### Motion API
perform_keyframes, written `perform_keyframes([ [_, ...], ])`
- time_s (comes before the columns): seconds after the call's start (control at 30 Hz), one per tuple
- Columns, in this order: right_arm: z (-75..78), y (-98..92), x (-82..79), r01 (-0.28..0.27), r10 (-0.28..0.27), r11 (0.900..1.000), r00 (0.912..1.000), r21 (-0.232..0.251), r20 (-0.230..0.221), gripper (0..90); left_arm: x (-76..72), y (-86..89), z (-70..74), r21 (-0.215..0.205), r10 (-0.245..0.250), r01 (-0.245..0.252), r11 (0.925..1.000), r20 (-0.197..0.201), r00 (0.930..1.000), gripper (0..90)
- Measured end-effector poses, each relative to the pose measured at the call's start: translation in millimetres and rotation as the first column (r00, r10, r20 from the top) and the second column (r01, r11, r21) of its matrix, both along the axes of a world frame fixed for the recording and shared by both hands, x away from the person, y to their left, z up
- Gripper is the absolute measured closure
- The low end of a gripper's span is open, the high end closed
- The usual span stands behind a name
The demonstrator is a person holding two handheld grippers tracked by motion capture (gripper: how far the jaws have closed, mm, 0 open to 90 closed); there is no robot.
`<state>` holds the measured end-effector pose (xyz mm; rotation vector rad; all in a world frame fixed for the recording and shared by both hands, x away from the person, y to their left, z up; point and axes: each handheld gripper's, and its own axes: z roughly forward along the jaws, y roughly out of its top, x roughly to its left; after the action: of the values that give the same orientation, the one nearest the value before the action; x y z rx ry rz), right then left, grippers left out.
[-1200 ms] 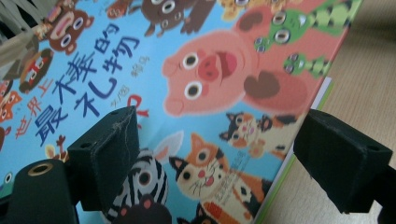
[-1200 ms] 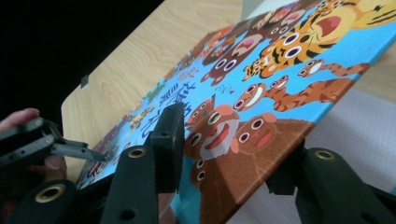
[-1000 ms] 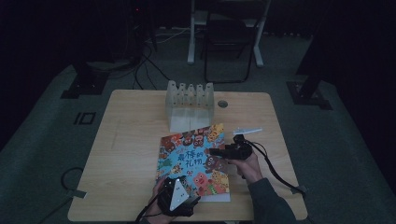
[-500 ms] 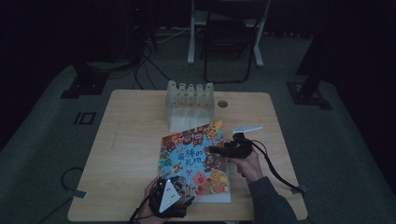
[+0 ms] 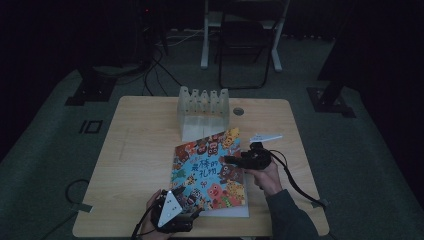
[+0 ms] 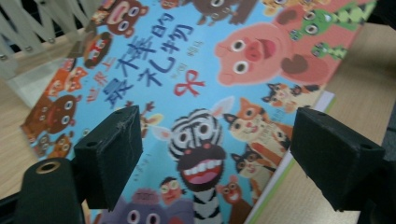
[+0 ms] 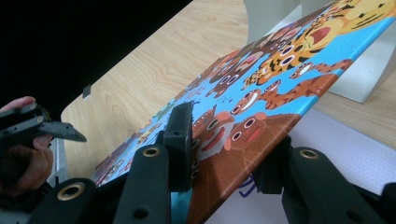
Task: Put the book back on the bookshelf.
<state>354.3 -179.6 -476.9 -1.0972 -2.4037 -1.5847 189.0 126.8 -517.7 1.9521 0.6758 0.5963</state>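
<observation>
Right gripper view shows the right tongs [image 7: 224, 154] clamped on the cover edge of the picture book [image 7: 280, 70], lifting it off the pages. The book lies on the desk [image 5: 140, 145] before a clear rack [image 5: 202, 107]. Left tongs [image 6: 224, 154] hover open above it. The cover looks thin and bendable, probably glossy; hold it near the edge.

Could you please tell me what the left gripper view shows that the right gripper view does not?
Left gripper view: the left tool open above the book's front cover, with its zebra and pig.
Right gripper view: the right tool shut on the cover's lifted edge, a white page beneath.
Both: the book, the clear rack and the table.
</observation>
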Motion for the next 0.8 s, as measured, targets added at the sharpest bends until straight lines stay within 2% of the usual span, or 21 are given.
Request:
perform_keyframes([
  [0.1, 2.3, 0.9, -1.5, -0.002, 0.002, 1.000, 0.9999, -0.004, 0.012, 63.9, 2.5, 3.8, 1.3, -0.011, 0.003, -0.003, 0.9999, -0.009, 1.0000, 22.1],
  [0.33, 5.0, -0.9, -4.9, 0.003, -0.003, 1.000, 0.9996, -0.008, 0.030, 64.0, 10.0, 13.1, 3.6, -0.047, 0.031, -0.033, 0.9984, -0.042, 0.9987, 22.7],
  [0.8, 11.1, -5.6, -10.9, 0.009, -0.008, 1.000, 0.9974, -0.015, 0.071, 64.3, 20.6, 23.9, 7.1, -0.068, 0.048, -0.054, 0.9962, -0.083, 0.9954, 23.7],
])
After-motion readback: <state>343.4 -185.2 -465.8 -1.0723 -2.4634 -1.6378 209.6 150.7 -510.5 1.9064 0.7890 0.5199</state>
